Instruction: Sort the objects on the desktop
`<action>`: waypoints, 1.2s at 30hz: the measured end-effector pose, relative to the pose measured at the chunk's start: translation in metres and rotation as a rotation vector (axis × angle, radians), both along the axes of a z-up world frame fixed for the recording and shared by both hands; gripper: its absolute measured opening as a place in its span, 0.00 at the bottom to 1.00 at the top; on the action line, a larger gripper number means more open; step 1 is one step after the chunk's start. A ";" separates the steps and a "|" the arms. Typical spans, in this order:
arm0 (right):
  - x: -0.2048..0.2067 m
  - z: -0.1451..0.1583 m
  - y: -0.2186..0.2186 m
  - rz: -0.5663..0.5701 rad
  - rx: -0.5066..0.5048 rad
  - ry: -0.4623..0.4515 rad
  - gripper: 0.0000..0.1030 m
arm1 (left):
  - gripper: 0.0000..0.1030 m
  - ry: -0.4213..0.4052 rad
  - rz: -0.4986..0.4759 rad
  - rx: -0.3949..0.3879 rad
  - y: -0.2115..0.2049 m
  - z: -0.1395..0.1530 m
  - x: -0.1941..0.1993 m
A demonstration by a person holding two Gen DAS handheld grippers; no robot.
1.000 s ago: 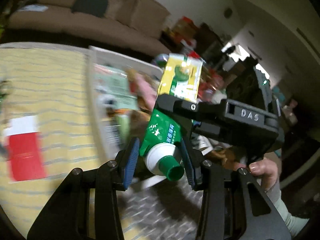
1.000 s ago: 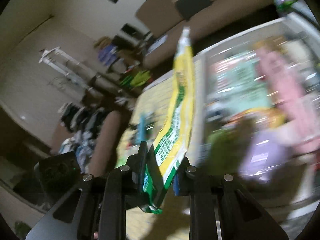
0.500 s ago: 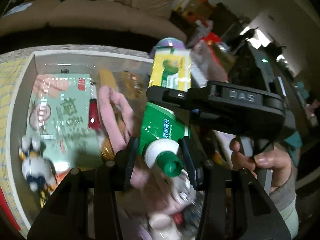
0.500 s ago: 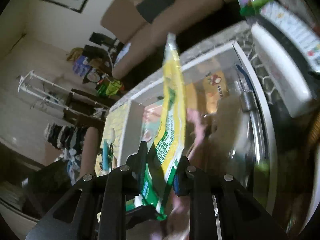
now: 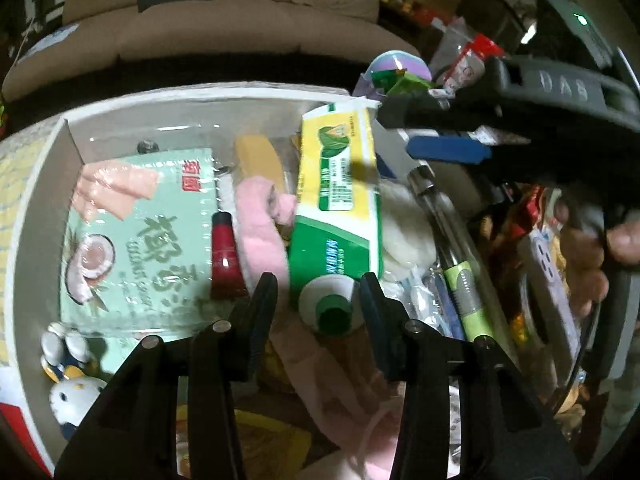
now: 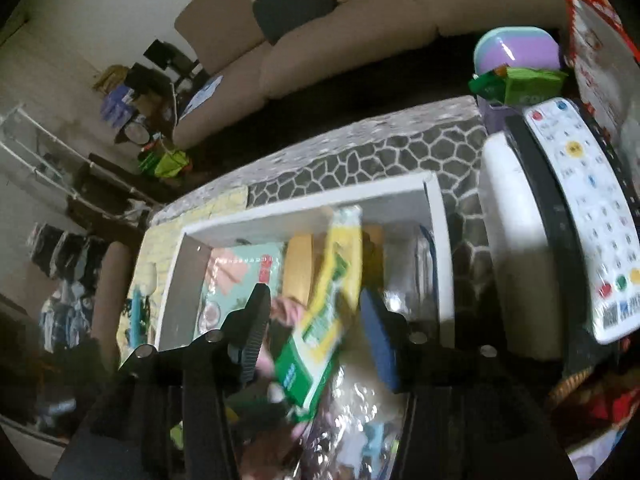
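Note:
A green and yellow toothpaste tube [image 5: 340,200] with a white neck and green cap lies over the contents of a white open box [image 5: 44,168]. My left gripper [image 5: 318,300] is open, its fingers standing apart on either side of the cap. My right gripper [image 6: 312,340] is open too, and the tube [image 6: 324,332] shows blurred between its spread fingers, over the box [image 6: 304,212].
The box holds a green coconut packet [image 5: 136,240], a red tube [image 5: 224,256], pink cloth [image 5: 260,224], a glass tube with green pen [image 5: 456,248] and a small figurine [image 5: 68,368]. A white remote [image 6: 580,216] lies right of the box. A sofa stands behind.
Both grippers have opened and let go of the toothpaste tube, which now drops onto the things in the box. Both views have swung from the yellow mat to over the box.

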State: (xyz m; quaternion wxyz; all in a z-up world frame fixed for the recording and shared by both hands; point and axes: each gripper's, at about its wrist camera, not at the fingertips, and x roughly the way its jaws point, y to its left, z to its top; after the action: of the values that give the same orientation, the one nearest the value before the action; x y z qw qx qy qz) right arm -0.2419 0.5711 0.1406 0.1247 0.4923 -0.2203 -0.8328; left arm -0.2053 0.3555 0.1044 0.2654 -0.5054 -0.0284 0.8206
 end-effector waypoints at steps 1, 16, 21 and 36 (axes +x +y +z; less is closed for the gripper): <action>0.006 0.000 0.001 -0.018 0.036 0.010 0.48 | 0.39 -0.007 -0.001 0.014 0.001 0.000 0.003; 0.048 0.000 -0.002 -0.116 -0.095 0.068 0.47 | 0.93 0.017 0.063 0.105 -0.073 0.058 0.055; 0.079 0.007 -0.015 -0.096 -0.113 0.044 0.47 | 0.98 0.039 0.083 0.082 -0.110 0.064 0.084; 0.200 0.033 -0.090 -0.062 0.002 0.086 0.96 | 1.00 0.125 0.093 -0.030 -0.135 0.079 0.170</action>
State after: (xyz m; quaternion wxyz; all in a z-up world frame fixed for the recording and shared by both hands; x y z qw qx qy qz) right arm -0.0418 0.4808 0.1740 0.1077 0.4490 -0.2290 -0.8569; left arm -0.0350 0.2203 0.1836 0.2204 -0.4554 -0.0229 0.8623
